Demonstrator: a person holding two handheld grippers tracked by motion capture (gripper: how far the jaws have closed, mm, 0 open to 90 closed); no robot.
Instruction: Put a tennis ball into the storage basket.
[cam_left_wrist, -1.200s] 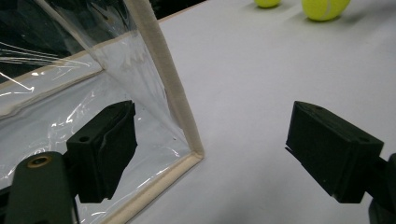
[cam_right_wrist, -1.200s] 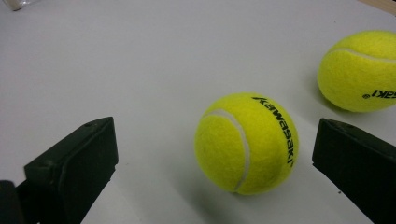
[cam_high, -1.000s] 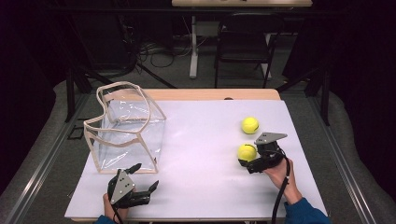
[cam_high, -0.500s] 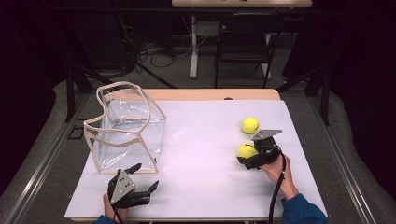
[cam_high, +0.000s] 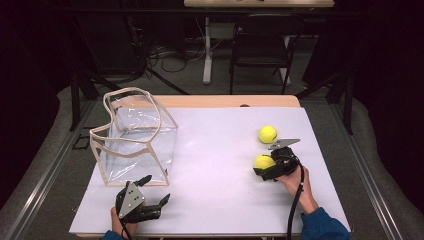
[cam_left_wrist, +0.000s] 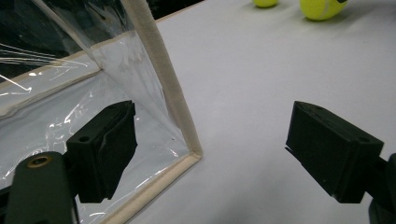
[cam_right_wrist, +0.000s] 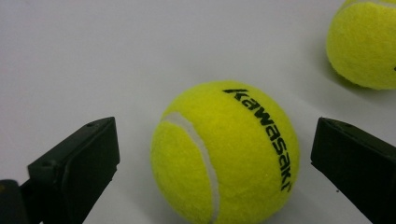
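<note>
At the left side of the white table (cam_high: 215, 165) stands a clear bag (cam_high: 134, 137), soft see-through plastic that wrinkles and throws back glints of light, its edges and looping handles bound in cream fabric tape. From where the left gripper looks, one taped corner seam rises straight off the tabletop, ribbed like webbing, right between the jaws. Just near of the bag, by the table's front edge, the left gripper (cam_high: 148, 192) rests in a hand, matte black, blocky, with a grey three-cornered plate on top. Its jaws are spread wide and hold nothing.

Across a broad bare stretch of smooth, matte tabletop, the right gripper (cam_high: 263, 167) sits over a ball (cam_high: 263, 162). Its jaws stand apart on either side of the ball with a gap on both sides, so nothing is clamped. Up close the ball (cam_right_wrist: 224, 151) is fuzzy yellow-green felt with a curved white seam and black "Kawasaki" lettering, resting on the table. A second ball (cam_high: 267, 133), the same felt, lies a little farther back, near the first but apart from it.
</note>
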